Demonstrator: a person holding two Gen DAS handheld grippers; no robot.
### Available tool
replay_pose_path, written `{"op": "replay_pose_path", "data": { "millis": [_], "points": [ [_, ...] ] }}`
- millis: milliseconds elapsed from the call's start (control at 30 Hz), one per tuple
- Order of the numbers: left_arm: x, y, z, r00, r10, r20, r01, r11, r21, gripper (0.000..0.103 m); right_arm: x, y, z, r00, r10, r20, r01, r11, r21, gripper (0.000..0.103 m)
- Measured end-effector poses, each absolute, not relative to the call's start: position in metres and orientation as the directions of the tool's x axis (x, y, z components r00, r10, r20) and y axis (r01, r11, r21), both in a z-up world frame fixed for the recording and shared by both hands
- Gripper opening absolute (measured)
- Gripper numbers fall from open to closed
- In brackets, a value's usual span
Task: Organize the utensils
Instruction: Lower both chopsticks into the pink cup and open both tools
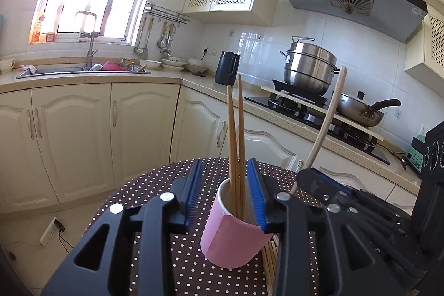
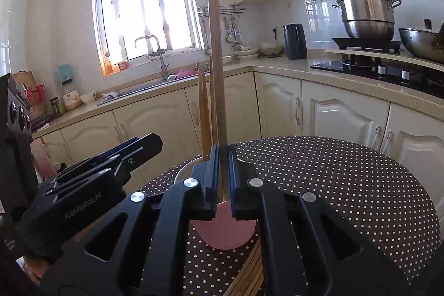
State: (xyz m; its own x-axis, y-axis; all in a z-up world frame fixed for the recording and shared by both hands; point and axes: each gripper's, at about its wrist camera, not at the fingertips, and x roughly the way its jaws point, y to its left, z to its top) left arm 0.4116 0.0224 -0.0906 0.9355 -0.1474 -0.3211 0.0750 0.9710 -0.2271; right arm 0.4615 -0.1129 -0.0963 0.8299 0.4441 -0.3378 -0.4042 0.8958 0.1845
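Observation:
A pink cup (image 1: 231, 240) stands on the polka-dot table (image 1: 155, 185) with chopsticks (image 1: 236, 135) upright inside. My left gripper (image 1: 224, 176) has its jaws around the cup's rim and looks closed on it. My right gripper (image 2: 223, 157) is shut on a single wooden chopstick (image 2: 216, 68), held upright just above the cup (image 2: 224, 232). In the left wrist view the right gripper (image 1: 308, 179) holds that chopstick (image 1: 328, 118) tilted at the cup's right. More chopsticks (image 2: 249, 271) lie on the table beside the cup.
The round table (image 2: 347, 185) stands in a kitchen. Counters run behind with a sink (image 1: 83, 68), a dark kettle (image 1: 226, 68), a steel steamer pot (image 1: 310, 68) and a wok (image 1: 360, 110) on the stove. Cabinets stand close behind the table.

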Motion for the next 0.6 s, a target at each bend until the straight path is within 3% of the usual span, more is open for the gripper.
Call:
{"op": "replay_pose_path", "data": {
  "millis": [133, 433, 600],
  "points": [
    [0.402, 0.026, -0.085, 0.941, -0.116, -0.317, 0.05, 0.976, -0.21, 0.045, 0.456, -0.112, -0.092, 0.83, 0.444, -0.338, -0.402, 0.896, 0.188, 0.008],
    [0.379, 0.026, -0.073, 0.947, -0.05, -0.316, 0.004, 0.99, -0.143, 0.052, 0.438, -0.114, -0.079, 0.832, 0.441, -0.336, -0.4, 0.897, 0.189, 0.009],
    [0.367, 0.025, -0.067, 0.946, -0.063, -0.318, 0.017, 0.989, -0.144, 0.058, 0.425, -0.12, -0.072, 0.84, 0.432, -0.327, -0.392, 0.901, 0.185, 0.023]
  ]
}}
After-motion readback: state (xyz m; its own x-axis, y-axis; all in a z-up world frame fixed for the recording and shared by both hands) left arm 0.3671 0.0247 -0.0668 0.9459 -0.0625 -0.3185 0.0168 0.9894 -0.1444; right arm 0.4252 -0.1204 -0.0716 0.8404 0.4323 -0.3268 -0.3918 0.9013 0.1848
